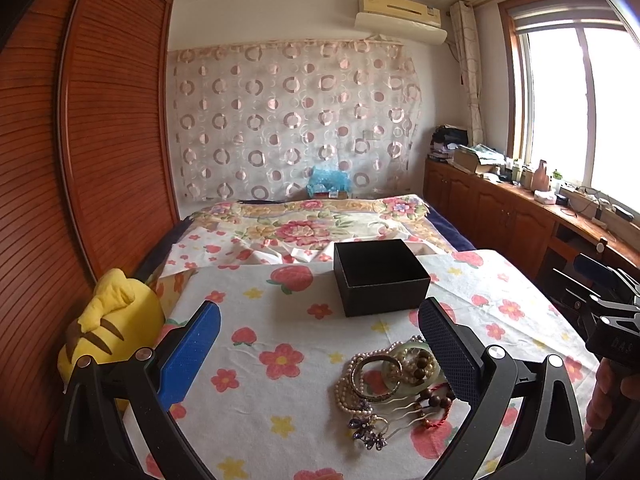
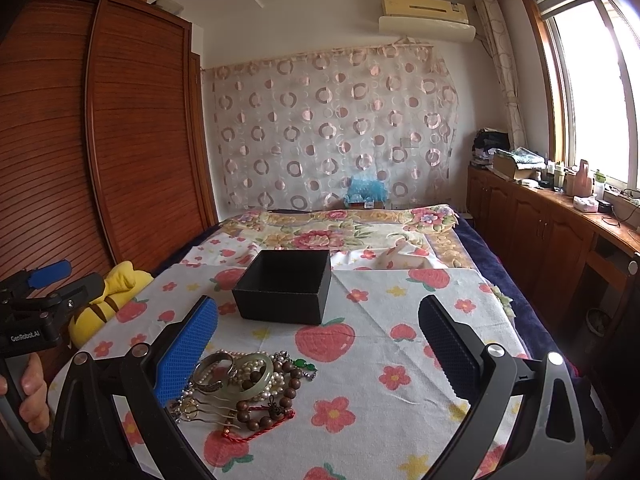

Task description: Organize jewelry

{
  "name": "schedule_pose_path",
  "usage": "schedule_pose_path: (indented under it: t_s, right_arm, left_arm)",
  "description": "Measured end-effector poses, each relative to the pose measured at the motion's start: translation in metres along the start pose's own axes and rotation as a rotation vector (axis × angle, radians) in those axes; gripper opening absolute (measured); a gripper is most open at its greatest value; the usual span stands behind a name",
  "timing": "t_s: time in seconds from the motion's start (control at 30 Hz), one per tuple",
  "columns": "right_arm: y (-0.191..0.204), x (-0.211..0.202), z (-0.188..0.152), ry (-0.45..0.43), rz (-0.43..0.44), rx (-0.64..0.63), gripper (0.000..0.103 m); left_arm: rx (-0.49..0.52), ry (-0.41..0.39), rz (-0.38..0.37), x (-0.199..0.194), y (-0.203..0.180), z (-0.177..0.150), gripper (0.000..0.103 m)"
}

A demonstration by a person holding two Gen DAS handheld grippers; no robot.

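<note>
A pile of jewelry (image 1: 394, 384) lies on the flowered cloth: pearl strands, a pale green bangle (image 2: 252, 374), a metal bangle, dark wooden beads, a red cord, a hair comb and a purple flower clip (image 1: 366, 432). It also shows in the right wrist view (image 2: 244, 388). An open, empty black box (image 1: 380, 276) stands beyond the pile, also seen from the right wrist (image 2: 284, 286). My left gripper (image 1: 320, 352) is open and empty, its right finger beside the pile. My right gripper (image 2: 318, 350) is open and empty, its left finger next to the pile.
A yellow plush toy (image 1: 110, 336) lies at the table's left edge. The cloth-covered table (image 2: 400, 360) stands at the foot of a bed (image 1: 312, 224). A wooden wardrobe (image 1: 100, 120) is on the left, a cluttered wooden counter (image 2: 560, 208) on the right.
</note>
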State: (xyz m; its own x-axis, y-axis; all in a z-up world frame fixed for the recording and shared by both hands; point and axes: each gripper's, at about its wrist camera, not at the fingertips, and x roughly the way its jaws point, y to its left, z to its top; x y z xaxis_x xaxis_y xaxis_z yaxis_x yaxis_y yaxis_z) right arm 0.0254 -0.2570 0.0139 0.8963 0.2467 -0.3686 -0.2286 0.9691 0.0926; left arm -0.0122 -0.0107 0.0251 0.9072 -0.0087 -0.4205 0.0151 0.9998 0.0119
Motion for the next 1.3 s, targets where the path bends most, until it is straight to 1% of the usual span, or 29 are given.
schedule_pose_path:
  t_s: [0.3,0.53,0.6,0.73,0.93,1.1,1.3]
  right_arm:
    - [0.001,0.0,0.001,0.001,0.001,-0.001,0.101]
    - [0.002,0.001,0.0,0.009,0.001,0.001,0.101]
    - [0.003,0.002,-0.001,0.014,0.008,-0.002,0.101]
    - [0.0,0.007,-0.008,0.028,0.027,-0.02,0.101]
    - [-0.007,0.02,-0.027,0.076,0.05,-0.034,0.101]
    - [-0.012,0.036,-0.045,0.145,0.064,-0.044,0.1]
    - [-0.011,0.053,-0.065,0.218,0.086,-0.053,0.096]
  left_arm:
    - [0.0,0.002,-0.001,0.0,0.0,-0.001,0.096]
    - [0.0,0.02,-0.002,0.0,-0.009,0.002,0.096]
    - [-0.004,0.031,-0.005,0.004,-0.008,-0.001,0.096]
    - [-0.019,0.066,-0.017,0.024,0.007,-0.013,0.096]
    - [-0.03,0.125,-0.034,0.042,0.018,-0.027,0.096]
    - [-0.015,0.178,-0.041,0.058,0.024,-0.043,0.096]
    - [0.01,0.253,-0.102,0.079,0.018,-0.058,0.096]
